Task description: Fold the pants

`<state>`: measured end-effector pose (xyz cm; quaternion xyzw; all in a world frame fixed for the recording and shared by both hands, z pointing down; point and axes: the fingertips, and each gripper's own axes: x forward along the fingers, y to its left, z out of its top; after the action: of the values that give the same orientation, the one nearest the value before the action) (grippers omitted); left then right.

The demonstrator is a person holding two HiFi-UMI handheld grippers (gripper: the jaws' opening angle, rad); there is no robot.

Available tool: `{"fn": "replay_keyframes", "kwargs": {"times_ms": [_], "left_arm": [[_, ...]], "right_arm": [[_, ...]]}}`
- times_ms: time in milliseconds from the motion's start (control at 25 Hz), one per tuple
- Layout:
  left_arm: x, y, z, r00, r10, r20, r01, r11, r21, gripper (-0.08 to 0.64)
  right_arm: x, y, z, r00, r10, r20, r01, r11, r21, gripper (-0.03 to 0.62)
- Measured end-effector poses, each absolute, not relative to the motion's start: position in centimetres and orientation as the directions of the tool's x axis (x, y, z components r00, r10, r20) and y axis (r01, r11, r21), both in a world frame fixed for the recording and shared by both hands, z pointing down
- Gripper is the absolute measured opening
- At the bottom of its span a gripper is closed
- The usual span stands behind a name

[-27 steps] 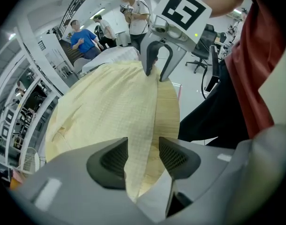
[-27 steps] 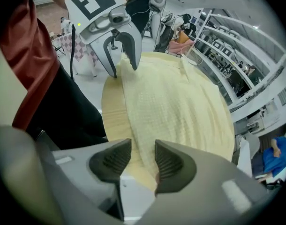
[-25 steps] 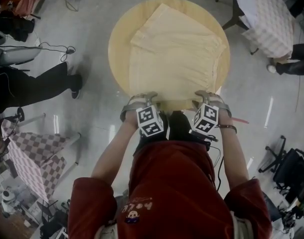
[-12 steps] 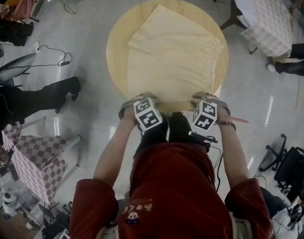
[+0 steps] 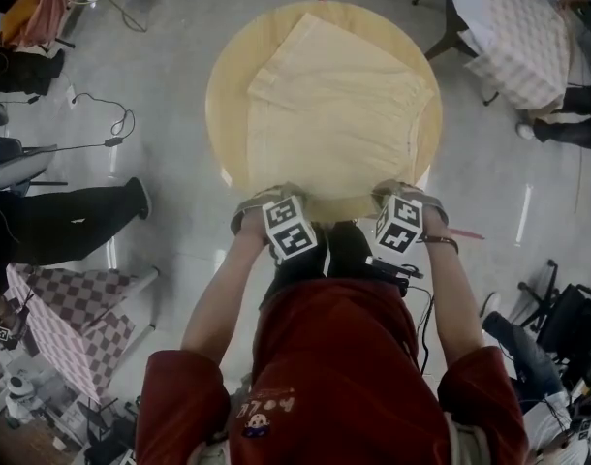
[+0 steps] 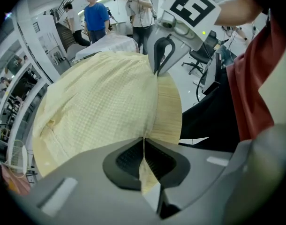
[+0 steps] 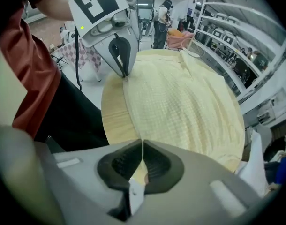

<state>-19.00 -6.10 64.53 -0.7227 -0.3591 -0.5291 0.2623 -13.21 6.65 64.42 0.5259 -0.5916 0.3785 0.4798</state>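
Pale yellow pants (image 5: 334,105) lie spread across the round wooden table (image 5: 228,95). At its near edge our left gripper (image 6: 144,146) and right gripper (image 7: 142,150) have just been closing, each now pinching the hem.

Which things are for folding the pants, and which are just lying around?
For the job:
- yellow pants
- round table under them
- left tool and right tool, jaws just closed on the pants' near edge

Just lying around:
- checkered-cloth table
- office chair
- bystander's legs
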Motion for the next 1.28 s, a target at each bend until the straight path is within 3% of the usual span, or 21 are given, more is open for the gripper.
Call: {"fn": "replay_keyframes", "kwargs": {"times_ms": [680, 1280], "left_arm": [[-14.0, -10.4, 55.3, 0.517, 0.149, 0.843, 0.716, -0.614, -0.331, 0.018], [-5.9, -14.1, 48.2, 0.691, 0.100, 0.716, 0.634, -0.560, -0.534, 0.017]], "right_arm": [[-9.2, 3.3, 56.2, 0.277, -0.394, 0.877, -0.949, 0.033, 0.314, 0.006], [-3.3, 0.3, 49.4, 0.471, -0.413, 0.779, -0.871, -0.080, 0.484, 0.006]]}}
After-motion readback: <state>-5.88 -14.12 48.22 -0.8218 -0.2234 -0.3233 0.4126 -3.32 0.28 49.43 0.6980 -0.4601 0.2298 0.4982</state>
